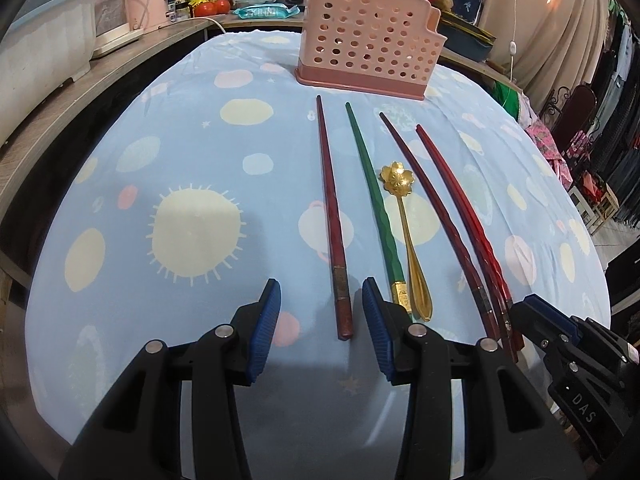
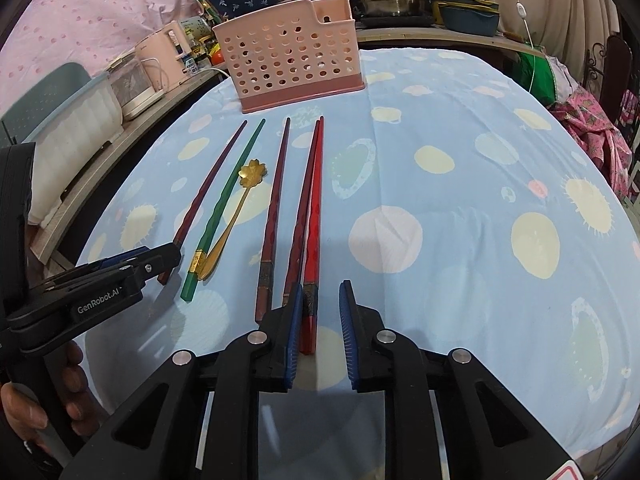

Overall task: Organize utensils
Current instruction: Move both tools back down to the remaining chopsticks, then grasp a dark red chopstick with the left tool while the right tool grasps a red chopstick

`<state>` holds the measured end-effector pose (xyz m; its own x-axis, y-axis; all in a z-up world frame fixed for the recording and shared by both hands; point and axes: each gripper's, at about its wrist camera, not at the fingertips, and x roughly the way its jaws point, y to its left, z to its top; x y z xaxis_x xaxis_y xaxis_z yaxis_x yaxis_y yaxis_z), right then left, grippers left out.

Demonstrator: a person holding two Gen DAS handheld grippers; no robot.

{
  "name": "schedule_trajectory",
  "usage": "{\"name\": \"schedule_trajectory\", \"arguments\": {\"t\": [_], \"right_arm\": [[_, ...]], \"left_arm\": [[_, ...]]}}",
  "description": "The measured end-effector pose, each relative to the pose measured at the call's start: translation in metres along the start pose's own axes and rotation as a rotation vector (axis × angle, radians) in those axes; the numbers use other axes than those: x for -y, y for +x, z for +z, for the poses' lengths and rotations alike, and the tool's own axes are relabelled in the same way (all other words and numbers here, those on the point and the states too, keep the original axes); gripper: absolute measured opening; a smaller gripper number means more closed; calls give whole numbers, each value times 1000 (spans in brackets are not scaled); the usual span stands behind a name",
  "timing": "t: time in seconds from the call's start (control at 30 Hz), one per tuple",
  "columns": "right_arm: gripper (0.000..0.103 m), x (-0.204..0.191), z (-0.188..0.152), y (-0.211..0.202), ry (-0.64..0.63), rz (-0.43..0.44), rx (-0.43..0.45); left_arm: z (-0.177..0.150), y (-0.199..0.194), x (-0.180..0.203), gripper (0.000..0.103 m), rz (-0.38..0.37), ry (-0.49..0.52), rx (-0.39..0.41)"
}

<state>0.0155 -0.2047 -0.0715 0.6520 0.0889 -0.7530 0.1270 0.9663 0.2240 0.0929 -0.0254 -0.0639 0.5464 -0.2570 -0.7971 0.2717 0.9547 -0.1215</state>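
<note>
At the bottom of each wrist view, the left gripper (image 1: 322,300) and right gripper (image 2: 320,304) had jaws apart; only the right view showed a bright red chopstick (image 2: 314,232) between them.

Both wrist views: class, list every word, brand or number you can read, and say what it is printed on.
"DAS": on the right gripper body, in the left wrist view.
"GenRobot.AI": on the left gripper body, in the right wrist view.
Labels on the shelf bottles and the blue packet: too small and blurred to read.

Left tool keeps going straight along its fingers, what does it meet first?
Likely the leftmost dark red chopstick, whose butt end lies between the open left tool fingers. Farther along stands the pink utensil holder; depth is uncertain.
</note>
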Motion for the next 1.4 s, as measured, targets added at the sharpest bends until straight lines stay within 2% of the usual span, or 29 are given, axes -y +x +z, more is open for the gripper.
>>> {"name": "schedule_trajectory", "arguments": {"t": [0.33,0.63,0.73,0.87,1.23,1.4], "right_arm": [[10,3,-2,6,2,-3,-11],[7,4,-2,6,3,-4,-8],[7,4,-2,6,1,-5,-7],[7,4,-2,6,3,-4,-8],[7,7,-1,1,7,-2,0],[7,11,5,-10,25,3,30]], "left_arm": [[-1,1,2,40,12,5,6],[-2,1,1,17,-13,3,6],[-2,2,1,15,-17,5,7],[-2,2,0,7,-29,1,3],[0,-2,-4,7,-50,-26,-8],[5,-15,-5,7,-57,-33,19]]}}
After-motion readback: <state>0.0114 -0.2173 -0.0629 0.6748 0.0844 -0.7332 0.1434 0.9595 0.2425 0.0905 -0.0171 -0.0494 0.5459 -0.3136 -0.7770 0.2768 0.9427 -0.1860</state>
